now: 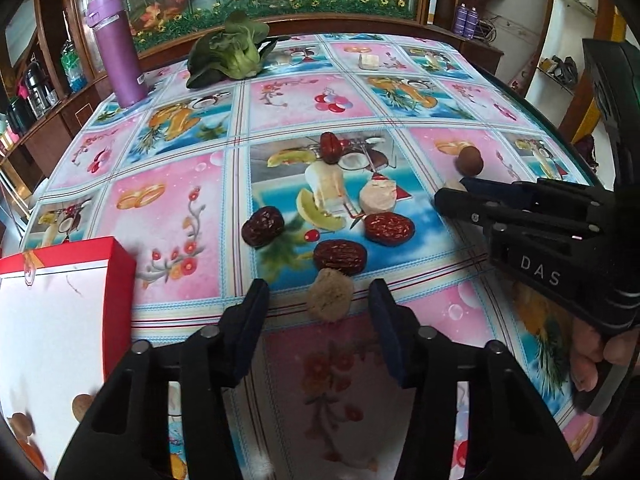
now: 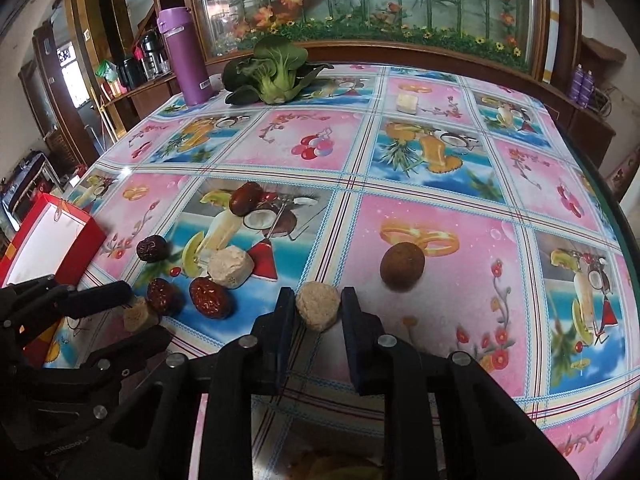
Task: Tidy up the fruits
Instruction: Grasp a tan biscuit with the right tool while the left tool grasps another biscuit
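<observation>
Several wrinkled red dates (image 1: 340,257) (image 2: 210,296) lie mid-table on the fruit-print cloth, around a pale chunk (image 1: 374,198) (image 2: 231,267). My left gripper (image 1: 318,296) (image 2: 130,317) is open, its fingers either side of a rough beige piece (image 1: 330,298) (image 2: 138,316) without touching it. My right gripper (image 2: 317,300) (image 1: 450,190) has narrowed onto another beige piece (image 2: 318,306) resting on the cloth, pads against both its sides. A brown round fruit (image 2: 402,266) (image 1: 470,160) sits just beyond it.
A red box (image 1: 120,280) (image 2: 80,236) with a white inside stands at the left, with brown round fruits (image 1: 82,406) in it. At the far edge are a purple bottle (image 1: 116,52) (image 2: 186,56), a bok choy (image 1: 232,52) (image 2: 276,72) and a small white cube (image 2: 407,102).
</observation>
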`<state>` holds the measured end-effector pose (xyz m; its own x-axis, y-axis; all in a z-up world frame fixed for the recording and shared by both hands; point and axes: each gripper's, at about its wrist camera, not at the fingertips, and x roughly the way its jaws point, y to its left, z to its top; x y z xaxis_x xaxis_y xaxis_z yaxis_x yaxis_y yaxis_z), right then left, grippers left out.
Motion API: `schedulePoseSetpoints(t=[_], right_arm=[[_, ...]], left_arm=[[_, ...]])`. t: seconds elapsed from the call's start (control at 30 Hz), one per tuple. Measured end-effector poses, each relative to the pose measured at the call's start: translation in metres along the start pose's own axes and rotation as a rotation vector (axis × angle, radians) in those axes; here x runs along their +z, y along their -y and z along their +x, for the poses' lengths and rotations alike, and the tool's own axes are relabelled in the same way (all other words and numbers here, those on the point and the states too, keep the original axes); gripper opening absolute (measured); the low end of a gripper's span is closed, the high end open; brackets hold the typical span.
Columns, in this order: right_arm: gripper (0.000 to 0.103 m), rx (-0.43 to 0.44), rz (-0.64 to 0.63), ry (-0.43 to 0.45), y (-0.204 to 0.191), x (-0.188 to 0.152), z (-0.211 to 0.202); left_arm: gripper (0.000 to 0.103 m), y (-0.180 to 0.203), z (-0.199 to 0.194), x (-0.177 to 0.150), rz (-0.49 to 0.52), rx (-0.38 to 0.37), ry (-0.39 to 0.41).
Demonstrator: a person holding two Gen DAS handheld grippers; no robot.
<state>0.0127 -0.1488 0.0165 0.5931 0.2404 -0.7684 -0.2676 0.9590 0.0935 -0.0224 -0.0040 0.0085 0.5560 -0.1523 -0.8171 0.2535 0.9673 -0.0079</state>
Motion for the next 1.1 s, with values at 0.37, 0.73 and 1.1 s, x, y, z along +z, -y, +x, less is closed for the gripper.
schedulePoseSetpoints(t=[0.37, 0.73, 1.1], right_arm=[[0.022, 0.038, 0.038, 0.083, 0.000, 0.002, -0.019], [0.022, 0.005, 0.061, 0.200, 0.004, 0.001, -0.037], [0.022, -0.109, 0.236, 0.311, 0.047, -0.001, -0.057]], left_arm=[[0.024, -0.006, -0.012, -0.006, -0.060, -0.020, 0.005], [0.024, -0.020, -0.086, -0.028, -0.120, 0.065, 0.153], [0.024, -0.026, -0.122, -0.058, -0.125, 0.087, 0.202]])
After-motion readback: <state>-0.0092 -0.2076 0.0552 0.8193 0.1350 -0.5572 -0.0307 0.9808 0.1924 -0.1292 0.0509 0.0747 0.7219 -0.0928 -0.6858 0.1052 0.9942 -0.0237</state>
